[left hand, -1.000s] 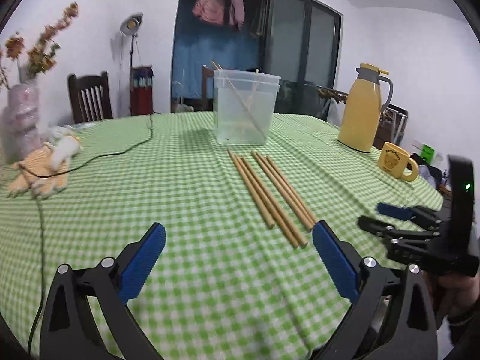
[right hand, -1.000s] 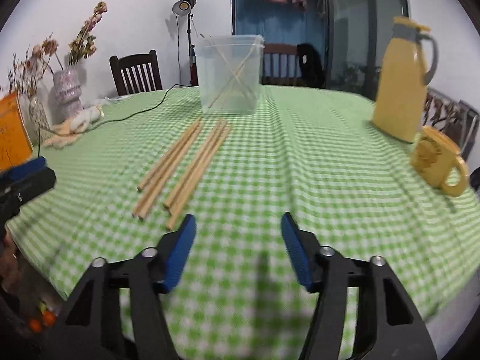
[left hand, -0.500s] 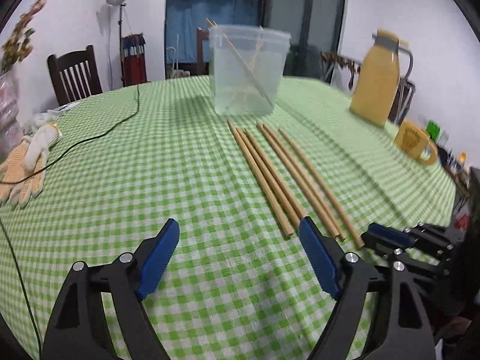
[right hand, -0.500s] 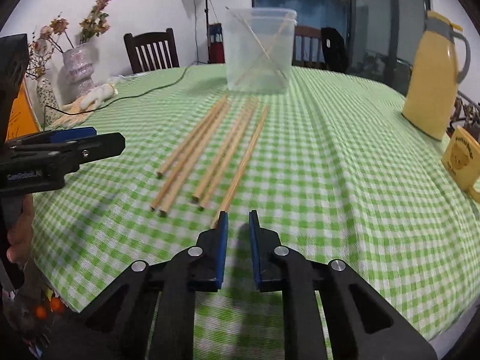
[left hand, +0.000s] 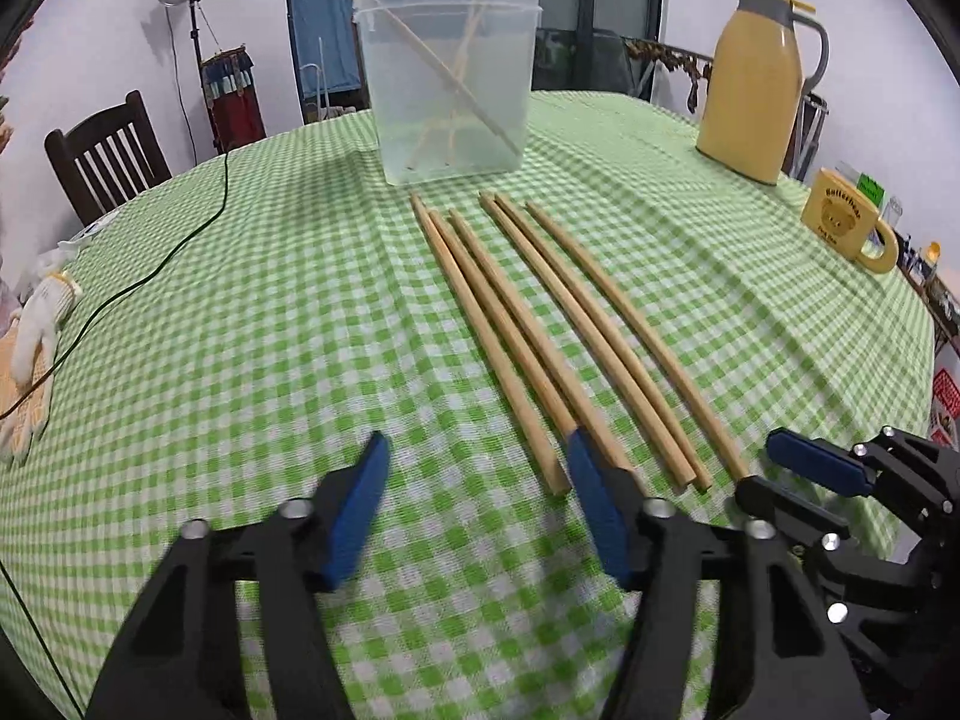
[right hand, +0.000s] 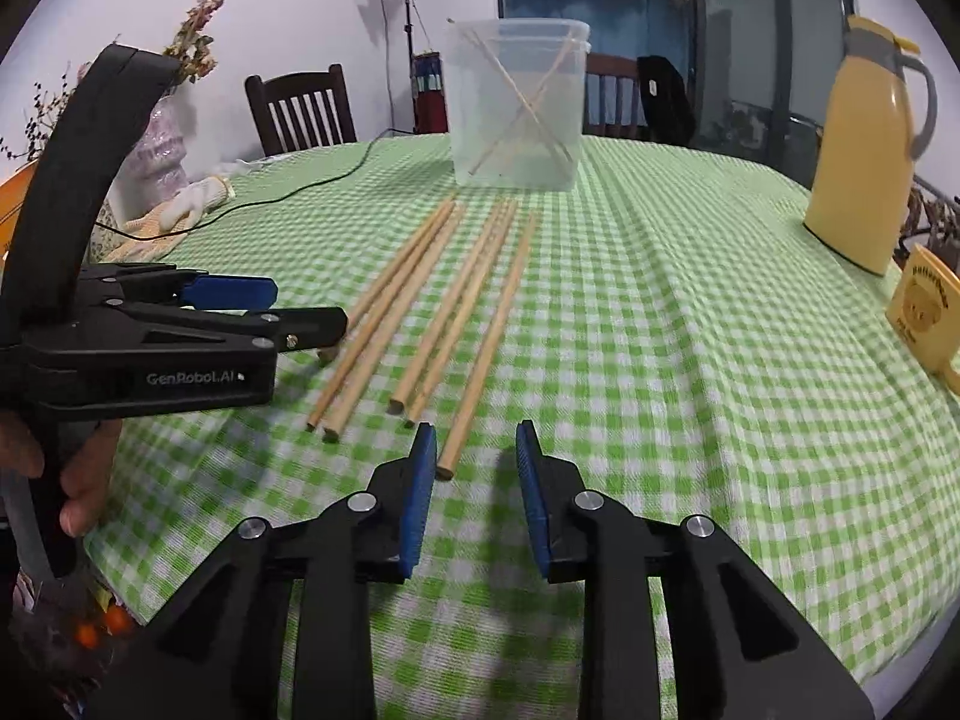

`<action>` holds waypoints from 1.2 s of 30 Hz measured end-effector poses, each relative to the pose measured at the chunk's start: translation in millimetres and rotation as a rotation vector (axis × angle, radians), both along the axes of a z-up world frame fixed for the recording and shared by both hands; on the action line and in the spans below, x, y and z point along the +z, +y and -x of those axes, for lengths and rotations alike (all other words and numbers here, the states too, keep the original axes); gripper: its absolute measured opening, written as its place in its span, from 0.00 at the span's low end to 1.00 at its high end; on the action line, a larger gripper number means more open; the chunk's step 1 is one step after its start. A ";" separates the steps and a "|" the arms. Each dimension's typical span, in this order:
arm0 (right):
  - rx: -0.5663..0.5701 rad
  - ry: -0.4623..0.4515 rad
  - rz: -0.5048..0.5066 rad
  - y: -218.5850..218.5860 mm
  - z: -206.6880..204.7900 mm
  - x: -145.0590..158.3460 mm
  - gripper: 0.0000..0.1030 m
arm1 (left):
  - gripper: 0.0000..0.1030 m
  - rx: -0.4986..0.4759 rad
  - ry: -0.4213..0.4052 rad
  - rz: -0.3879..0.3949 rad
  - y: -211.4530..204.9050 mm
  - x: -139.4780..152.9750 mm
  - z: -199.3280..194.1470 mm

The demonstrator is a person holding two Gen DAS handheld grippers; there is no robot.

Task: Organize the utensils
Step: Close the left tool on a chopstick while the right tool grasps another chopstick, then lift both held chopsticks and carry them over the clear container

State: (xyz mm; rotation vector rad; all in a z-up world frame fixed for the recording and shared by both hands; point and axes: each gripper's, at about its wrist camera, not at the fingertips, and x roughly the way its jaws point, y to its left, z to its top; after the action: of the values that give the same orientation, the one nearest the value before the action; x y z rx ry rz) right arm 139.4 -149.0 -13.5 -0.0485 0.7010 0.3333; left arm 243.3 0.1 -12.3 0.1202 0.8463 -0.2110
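Several wooden chopsticks (left hand: 540,330) lie side by side on the green checked tablecloth (left hand: 240,330), pointing at a clear plastic tub (left hand: 447,81) that holds a few thin sticks. My left gripper (left hand: 474,462) is open, low over the cloth at the near ends of the leftmost chopsticks. My right gripper (right hand: 471,450) is open, its jaws on either side of the near end of the rightmost chopstick (right hand: 489,348). The tub also shows in the right wrist view (right hand: 519,102). Each gripper shows in the other's view: the right one (left hand: 798,474) and the left one (right hand: 264,306).
A yellow thermos jug (left hand: 753,78) and a yellow bear mug (left hand: 846,219) stand at the right. A black cable (left hand: 150,276) and work gloves (left hand: 30,336) lie at the left. A wooden chair (left hand: 102,156) and a vase of dried flowers (right hand: 156,144) are behind.
Both grippers moved forward to the near ends of the chopsticks. The right gripper was wide open, narrowed almost shut, and now stands partly open around one chopstick's end. The left gripper's jaws narrowed a little.
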 end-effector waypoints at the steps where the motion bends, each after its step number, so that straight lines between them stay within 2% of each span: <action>1: -0.001 -0.002 0.006 -0.9 0.5 0.2 0.26 | 0.47 -0.003 0.006 0.005 -0.2 -1.3 -1.3; 3: -0.002 -0.004 0.015 -2.3 1.3 0.3 0.26 | 0.41 0.001 0.014 0.019 -0.2 -4.6 -1.1; 6: -0.006 -0.014 0.023 -3.6 -1.4 0.2 0.25 | 0.40 0.006 -0.002 -0.021 -5.1 -6.9 2.1; 10: 0.011 -0.023 0.027 -1.5 -7.0 -0.1 0.08 | 0.41 0.021 -0.004 -0.018 -6.1 -7.6 1.7; 13: 0.009 -0.027 0.028 -1.4 -9.2 -0.2 0.08 | 0.41 0.026 -0.002 -0.010 -4.6 -7.1 3.9; 15: 0.000 -0.022 0.023 -4.3 -9.7 0.4 0.07 | 0.26 0.029 -0.010 -0.014 -4.3 -6.5 6.5; 16: -0.011 -0.024 0.027 -6.7 -9.4 0.6 0.07 | 0.07 0.031 -0.014 -0.020 -4.4 -6.1 7.7; 17: -0.016 -0.025 0.028 -8.6 -9.0 0.7 0.06 | 0.06 0.032 -0.016 -0.020 -3.8 -5.9 9.3; 25: -0.039 -0.060 0.035 -23.3 0.2 10.4 0.06 | 0.04 0.036 -0.043 0.032 8.3 1.5 33.9; 30: -0.029 -0.109 0.043 -28.8 9.1 26.6 0.06 | 0.04 0.037 -0.105 0.050 17.5 28.3 57.6; 36: -0.033 -0.209 0.046 -36.3 29.1 61.5 0.06 | 0.04 0.037 -0.177 0.093 29.5 66.4 86.9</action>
State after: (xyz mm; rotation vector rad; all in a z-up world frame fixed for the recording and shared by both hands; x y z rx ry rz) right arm 110.3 -185.3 48.0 -0.1137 0.5022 0.2754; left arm 156.4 29.6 54.1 0.0354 0.6613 -0.2010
